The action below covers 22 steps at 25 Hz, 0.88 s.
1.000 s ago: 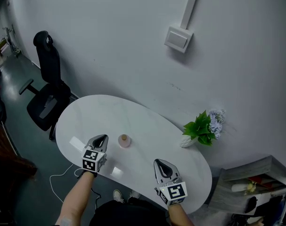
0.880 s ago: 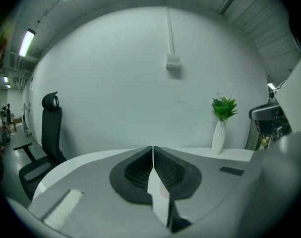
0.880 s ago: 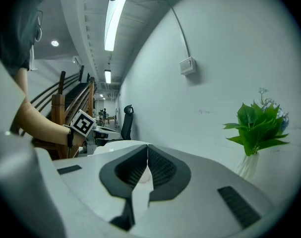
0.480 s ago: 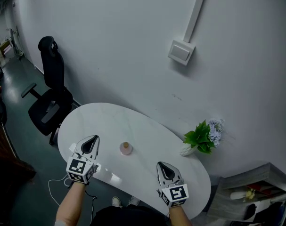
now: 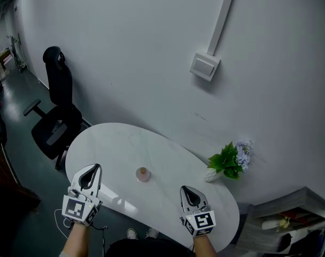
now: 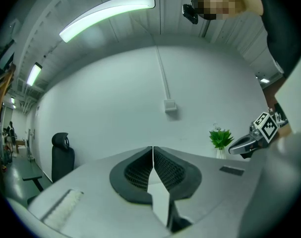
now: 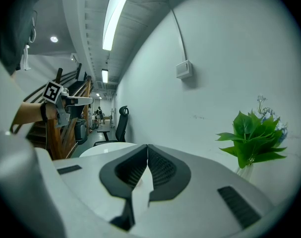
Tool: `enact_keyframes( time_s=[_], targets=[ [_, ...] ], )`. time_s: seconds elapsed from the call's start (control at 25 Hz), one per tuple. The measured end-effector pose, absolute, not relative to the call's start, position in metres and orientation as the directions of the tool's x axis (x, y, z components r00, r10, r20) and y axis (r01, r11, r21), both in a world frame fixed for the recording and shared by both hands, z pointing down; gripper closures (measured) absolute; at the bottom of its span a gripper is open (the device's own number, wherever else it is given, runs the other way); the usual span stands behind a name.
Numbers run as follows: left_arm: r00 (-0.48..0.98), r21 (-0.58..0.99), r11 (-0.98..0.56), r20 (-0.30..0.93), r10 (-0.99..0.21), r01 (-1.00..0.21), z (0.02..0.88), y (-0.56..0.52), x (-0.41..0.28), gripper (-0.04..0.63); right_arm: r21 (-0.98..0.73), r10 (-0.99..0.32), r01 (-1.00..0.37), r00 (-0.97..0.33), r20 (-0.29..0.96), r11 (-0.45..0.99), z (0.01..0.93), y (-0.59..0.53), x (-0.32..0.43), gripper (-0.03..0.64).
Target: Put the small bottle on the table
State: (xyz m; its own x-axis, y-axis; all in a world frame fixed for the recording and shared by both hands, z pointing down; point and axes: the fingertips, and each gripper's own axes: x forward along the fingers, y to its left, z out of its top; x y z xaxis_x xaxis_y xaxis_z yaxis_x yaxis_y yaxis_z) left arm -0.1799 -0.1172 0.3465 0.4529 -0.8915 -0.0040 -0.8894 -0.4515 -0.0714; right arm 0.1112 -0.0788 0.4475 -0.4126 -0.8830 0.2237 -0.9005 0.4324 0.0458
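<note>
A small pinkish bottle point(image 5: 143, 174) with a tan cap stands upright near the middle of the white oval table point(image 5: 119, 143) in the head view. My left gripper point(image 5: 91, 171) hovers at the table's near left edge, well left of the bottle, shut and empty point(image 6: 152, 152). At the near right edge my right gripper point(image 5: 190, 193) is also shut with nothing held point(image 7: 147, 150). The bottle does not show in either gripper view.
A potted green plant with pale flowers point(image 5: 230, 158) stands at the table's far right by the wall. A black office chair point(image 5: 55, 111) sits left of the table. A wall box with a conduit point(image 5: 205, 67) hangs above. Shelving with items point(image 5: 291, 218) is at the lower right.
My left gripper has drawn back left and toward me, away from the bottle, which stays on the table. The head view has shifted a little. The right gripper has barely moved.
</note>
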Motion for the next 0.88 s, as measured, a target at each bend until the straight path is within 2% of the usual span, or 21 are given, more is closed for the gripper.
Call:
enact_keyframes(
  time_s=[0.36,0.88],
  targets=[
    [0.356,-0.054,-0.353,-0.054,-0.933,-0.934,0.330,-0.074,-0.202,0.584,0.038,-0.881,-0.901,-0.413,0.232,0.433,0.447,-0.084,0.108,0.611],
    [0.346,-0.009,-0.346,-0.055,-0.937,-0.938,0.335,-0.057,-0.196,0.584,0.052,-0.876,-0.893,-0.426,0.228,0.448,0.436,-0.086,0.105,0.611]
  ],
)
